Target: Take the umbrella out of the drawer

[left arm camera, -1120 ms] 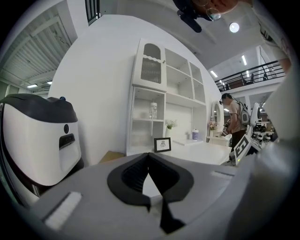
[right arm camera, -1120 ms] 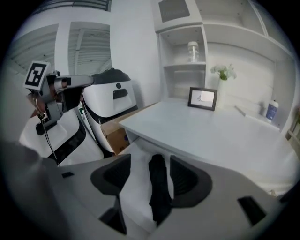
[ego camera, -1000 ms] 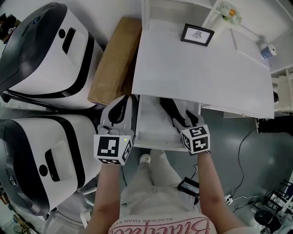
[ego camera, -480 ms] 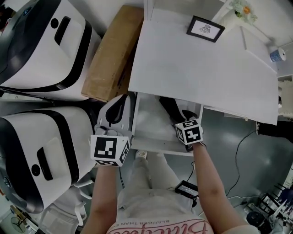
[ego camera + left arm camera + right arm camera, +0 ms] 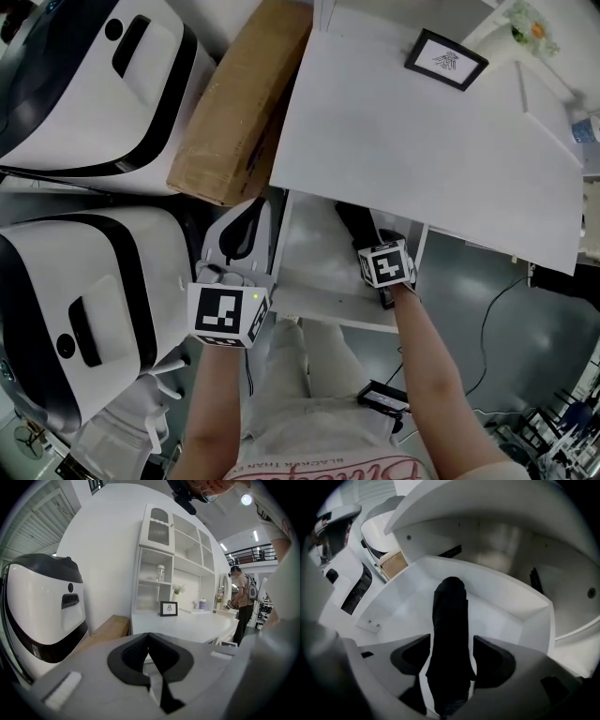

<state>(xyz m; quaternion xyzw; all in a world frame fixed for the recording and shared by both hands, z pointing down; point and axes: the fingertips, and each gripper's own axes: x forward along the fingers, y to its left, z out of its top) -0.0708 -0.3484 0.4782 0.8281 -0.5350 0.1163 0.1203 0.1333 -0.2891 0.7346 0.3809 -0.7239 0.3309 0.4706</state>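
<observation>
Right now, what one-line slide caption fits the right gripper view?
The right gripper clamps its jaws on a black folded umbrella inside the open white drawer.

My head camera looks steeply down from well above: the table [image 5: 422,141] fills 1 o'clock, the open drawer [image 5: 314,258] lies at centre, and the cardboard box [image 5: 234,103] is at 11 o'clock. My left camera sits low outside the drawer, facing level across the table toward the shelves [image 5: 173,559] beyond. With the head view it shares the table, box, picture frame [image 5: 168,608] and white machine [image 5: 42,606]. My right camera is close inside the drawer, under the table top, looking along the umbrella [image 5: 450,634] clamped in my right fingers [image 5: 493,660]; the box shows at 10 o'clock.
</observation>
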